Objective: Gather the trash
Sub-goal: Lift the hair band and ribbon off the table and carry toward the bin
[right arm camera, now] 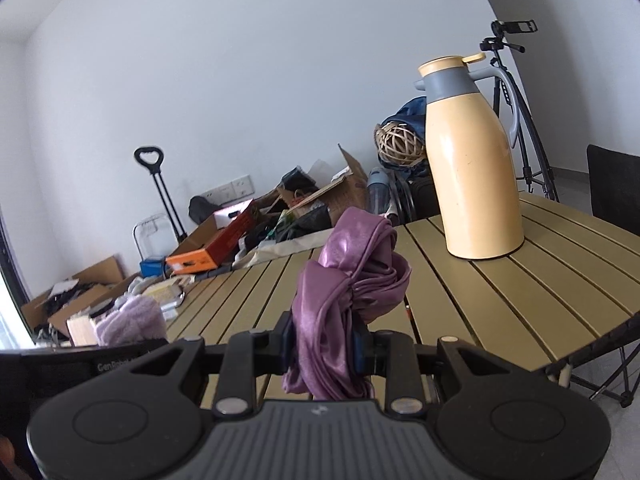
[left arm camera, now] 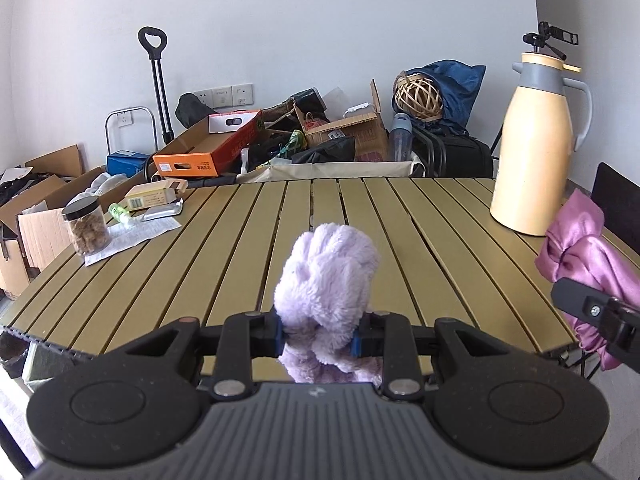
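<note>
Both tongs are pinching fabric. Left gripper (left arm camera: 319, 334) has its blue-padded fingers (left arm camera: 277, 332) squeezed onto a fluffy lilac cloth (left arm camera: 326, 276), a plush bundle that stands up above the fingers and hangs a little below them, held over the near edge of the slatted olive table (left arm camera: 224, 248). Right gripper (right arm camera: 322, 350) is pressed together on a crumpled purple satin cloth (right arm camera: 352, 280), which bunches up above the fingers and trails down between them, also over the near side of the table (right arm camera: 500, 304).

Taking the yellow thermos jug (left arm camera: 538, 148) as the landmark: it stands upright on the table's far right part, with a grey collar and handle. The satin cloth (left arm camera: 584, 264) shows in the left wrist view just in front of and to the right of the jug, with the right gripper's black body below it. The lilac cloth is well to the jug's left and nearer the camera.

Far to the jug's left, at the table's opposite edge, lie the small items: a clear jar with a black lid (left arm camera: 87, 226) holding brown contents, standing on a printed paper sheet (left arm camera: 136, 236); a small green tube (left arm camera: 119, 213) just behind it; a silver foil pack (left arm camera: 162, 210); and a pale yellow carton (left arm camera: 154, 196). Behind the jug a tripod (right arm camera: 528, 128) stands against the white wall.
</note>
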A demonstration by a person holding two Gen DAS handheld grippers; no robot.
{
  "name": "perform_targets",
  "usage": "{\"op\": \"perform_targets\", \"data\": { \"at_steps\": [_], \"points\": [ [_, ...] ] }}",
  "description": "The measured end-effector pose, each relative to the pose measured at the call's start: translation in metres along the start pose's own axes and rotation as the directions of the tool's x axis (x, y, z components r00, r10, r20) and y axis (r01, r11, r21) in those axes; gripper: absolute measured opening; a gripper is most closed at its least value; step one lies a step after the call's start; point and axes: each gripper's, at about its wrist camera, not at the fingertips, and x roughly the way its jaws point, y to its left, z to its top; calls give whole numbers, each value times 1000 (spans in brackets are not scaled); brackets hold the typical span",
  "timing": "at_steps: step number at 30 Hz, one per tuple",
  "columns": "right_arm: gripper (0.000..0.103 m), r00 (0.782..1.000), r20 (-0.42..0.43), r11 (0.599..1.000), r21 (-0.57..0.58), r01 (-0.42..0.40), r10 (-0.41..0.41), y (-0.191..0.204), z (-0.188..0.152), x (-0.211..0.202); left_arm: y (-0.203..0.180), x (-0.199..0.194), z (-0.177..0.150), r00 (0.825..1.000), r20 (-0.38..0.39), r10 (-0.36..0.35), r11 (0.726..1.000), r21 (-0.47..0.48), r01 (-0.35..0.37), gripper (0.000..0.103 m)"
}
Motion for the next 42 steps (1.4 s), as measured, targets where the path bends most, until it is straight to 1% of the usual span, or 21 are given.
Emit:
{"op": "perform_targets", "data": {
  "at_steps": [5, 10, 14, 19, 24, 31, 34, 40, 42],
  "points": [
    [27, 999, -53, 998, -60, -12, 9, 15, -18, -20, 11, -28, -25, 1000, -1, -21, 1000, -2, 21, 29],
    [27, 995, -104, 994, -104, -10, -1, 26, -41, -35, 21, -43, -53, 999, -21, -29, 1000, 0, 29, 29],
    [27, 987, -161, 991, -134, -5, -16, 32, -66, -39, 26, -48, -79, 998, -55, -40, 999, 9, 41, 29],
    [27, 968, -249, 990, -141, -4, -31, 31, -96, -36, 31, -40, -113, 992, -121, -39, 999, 10, 40, 29],
    [27, 942, -332, 989, -148, 0, -49, 29, -123, -29, 32, -29, -142, 983, -179, -32, 999, 12, 34, 29],
    [27, 897, -435, 987, -160, 9, -79, 26, -154, -13, 38, -11, -172, 968, -248, -20, 1000, -6, 19, 29],
    [27, 873, -478, 987, -161, 19, -95, 23, -170, -7, 42, -1, -181, 961, -277, -9, 1000, -12, 6, 29],
    [27, 818, -560, 986, -163, 47, -132, 18, -191, 11, 49, 22, -195, 943, -334, 12, 1000, -23, -21, 29],
    [27, 803, -578, 984, -170, 55, -145, 17, -197, 15, 49, 29, -198, 937, -349, 12, 999, -26, -23, 29]
  ]
}}
